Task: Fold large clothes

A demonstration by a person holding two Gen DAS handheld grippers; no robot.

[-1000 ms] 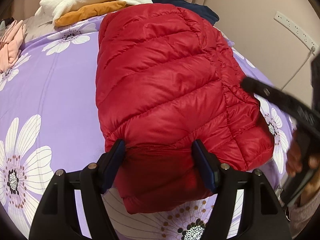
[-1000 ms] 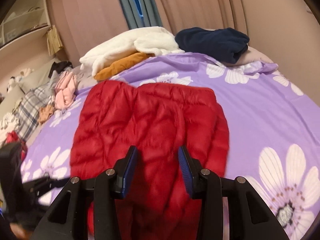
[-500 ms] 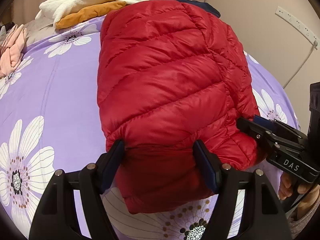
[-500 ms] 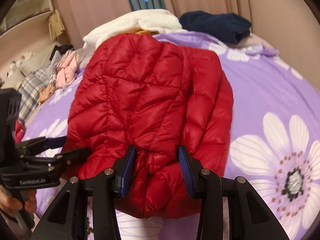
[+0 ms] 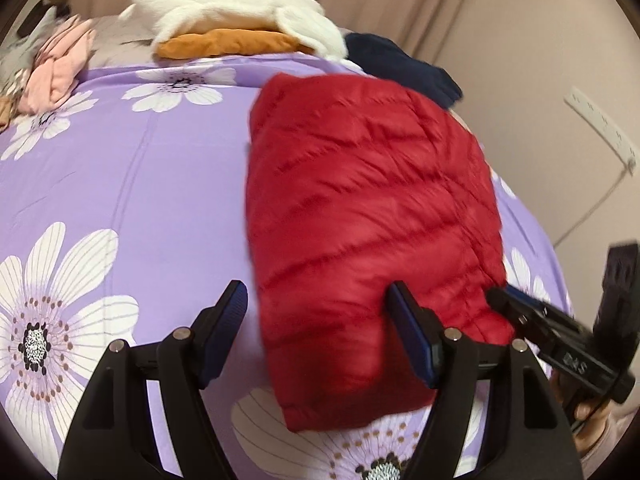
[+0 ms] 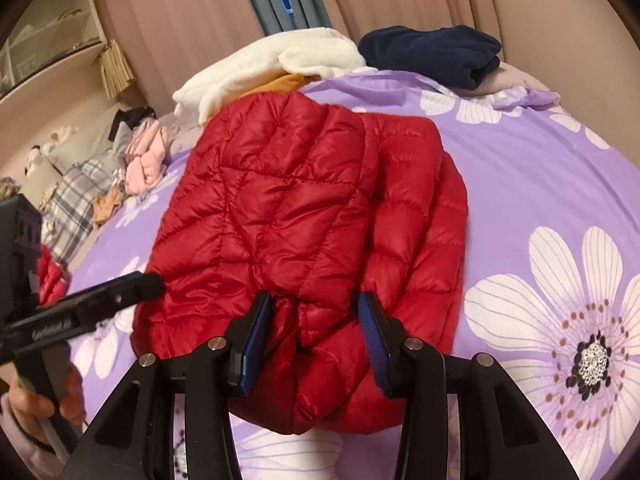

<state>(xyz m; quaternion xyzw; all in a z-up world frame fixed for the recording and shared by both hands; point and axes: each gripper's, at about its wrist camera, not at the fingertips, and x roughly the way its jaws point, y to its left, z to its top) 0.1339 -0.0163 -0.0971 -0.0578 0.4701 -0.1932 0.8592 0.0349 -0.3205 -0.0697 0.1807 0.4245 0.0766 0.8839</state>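
Red down jacket [image 5: 368, 216] folded on purple floral bed cover [image 5: 160, 184].
Right tool [image 6: 316, 336] opening, jacket hem bunched between pads; left tool [image 5: 316, 320] spread wide, gripping nothing.

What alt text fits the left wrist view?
A folded red puffer jacket lies on a purple flowered bedspread, its near edge between the left gripper's open jaws. Other clothes are piled at the far end.
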